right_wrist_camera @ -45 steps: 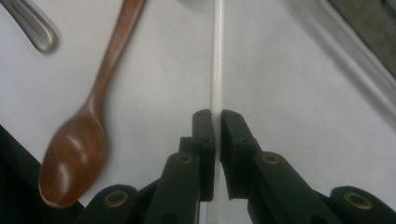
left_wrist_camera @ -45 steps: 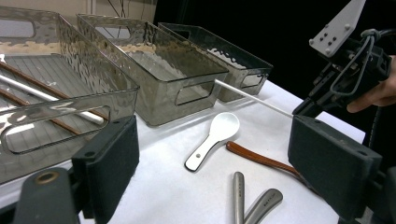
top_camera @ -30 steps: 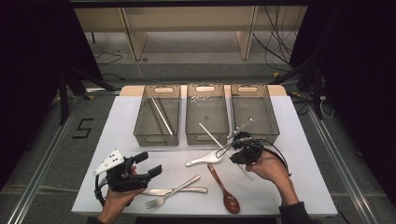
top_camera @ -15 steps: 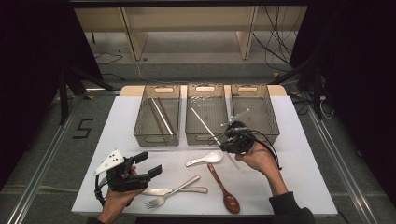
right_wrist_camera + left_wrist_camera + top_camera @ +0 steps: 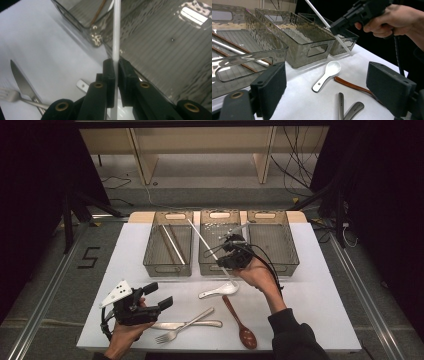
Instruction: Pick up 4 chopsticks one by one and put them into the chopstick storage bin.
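White chopstick [image 5: 116,30] sits clamped between right tongs [image 5: 116,65], slanting above bins.

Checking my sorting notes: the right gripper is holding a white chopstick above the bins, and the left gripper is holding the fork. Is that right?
Not quite. The left gripper holds nothing; its jaws stand open in the left gripper view, and the fork lies on the table. The right gripper does clamp the white chopstick above the bins.

Smooth white plastic chopstick [image 5: 116,30], rippled translucent plastic bins [image 5: 168,251]
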`<state>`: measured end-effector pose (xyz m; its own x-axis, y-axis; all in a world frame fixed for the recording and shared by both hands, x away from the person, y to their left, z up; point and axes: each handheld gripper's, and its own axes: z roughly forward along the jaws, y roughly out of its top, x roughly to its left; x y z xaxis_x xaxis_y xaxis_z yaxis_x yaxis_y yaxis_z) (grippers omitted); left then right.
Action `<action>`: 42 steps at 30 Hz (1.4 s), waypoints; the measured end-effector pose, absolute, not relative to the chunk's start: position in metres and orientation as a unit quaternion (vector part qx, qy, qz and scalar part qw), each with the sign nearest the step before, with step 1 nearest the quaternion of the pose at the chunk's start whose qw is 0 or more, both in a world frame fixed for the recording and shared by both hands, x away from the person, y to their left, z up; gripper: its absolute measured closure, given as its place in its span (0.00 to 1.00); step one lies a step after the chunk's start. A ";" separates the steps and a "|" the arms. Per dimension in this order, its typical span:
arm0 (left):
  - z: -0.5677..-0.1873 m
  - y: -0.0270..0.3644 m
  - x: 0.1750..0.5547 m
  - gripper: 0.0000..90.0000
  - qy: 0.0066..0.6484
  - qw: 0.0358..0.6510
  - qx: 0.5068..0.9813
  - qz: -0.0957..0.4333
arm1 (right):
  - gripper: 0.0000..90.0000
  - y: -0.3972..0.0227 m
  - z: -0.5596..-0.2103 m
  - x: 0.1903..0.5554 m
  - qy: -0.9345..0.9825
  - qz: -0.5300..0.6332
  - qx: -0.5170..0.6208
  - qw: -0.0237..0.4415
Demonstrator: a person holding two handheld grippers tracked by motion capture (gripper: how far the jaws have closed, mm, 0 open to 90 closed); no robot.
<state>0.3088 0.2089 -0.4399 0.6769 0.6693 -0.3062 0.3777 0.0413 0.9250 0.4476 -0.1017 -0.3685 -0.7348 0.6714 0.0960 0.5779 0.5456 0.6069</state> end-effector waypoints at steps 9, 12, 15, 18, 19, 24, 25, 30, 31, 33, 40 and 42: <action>-0.440 0.209 0.309 0.18 0.383 0.611 0.683 0.119 | 0.94 -0.080 -0.363 0.466 0.865 0.341 0.363 0.059; -0.440 0.209 0.309 0.18 0.382 0.611 0.682 0.119 | 0.94 -0.071 -0.360 0.472 0.863 0.346 0.365 0.054; -0.440 0.209 0.309 0.18 0.383 0.612 0.682 0.119 | 0.95 -0.062 -0.358 0.479 0.860 0.352 0.366 0.051; -0.440 0.209 0.309 0.18 0.383 0.612 0.682 0.118 | 0.95 -0.054 -0.357 0.484 0.857 0.358 0.366 0.051; -0.440 0.209 0.309 0.18 0.382 0.612 0.682 0.119 | 0.94 -0.052 -0.356 0.486 0.854 0.360 0.372 0.050; -0.440 0.209 0.309 0.18 0.382 0.611 0.683 0.118 | 0.94 -0.041 -0.356 0.495 0.848 0.369 0.378 0.043; -0.440 0.209 0.309 0.18 0.382 0.612 0.682 0.118 | 0.94 -0.039 -0.356 0.496 0.846 0.372 0.380 0.042; -0.440 0.209 0.309 0.18 0.382 0.612 0.682 0.118 | 0.94 -0.030 -0.355 0.502 0.839 0.381 0.386 0.039; -0.440 0.209 0.309 0.18 0.381 0.612 0.683 0.118 | 0.94 -0.028 -0.355 0.503 0.838 0.382 0.387 0.040; -0.440 0.209 0.309 0.18 0.381 0.612 0.683 0.118 | 0.94 -0.024 -0.354 0.505 0.837 0.384 0.388 0.042; -0.439 0.209 0.309 0.18 0.382 0.614 0.681 0.117 | 0.94 -0.011 -0.353 0.512 0.833 0.386 0.394 0.045; -0.439 0.210 0.309 0.18 0.381 0.614 0.681 0.117 | 0.94 -0.007 -0.353 0.514 0.831 0.388 0.396 0.044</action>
<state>0.3088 0.2097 -0.4394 0.6816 0.6635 -0.3085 0.3756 0.0446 0.9257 0.5139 -0.0069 -0.3535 -0.6826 0.6923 0.2340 0.6242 0.3859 0.6794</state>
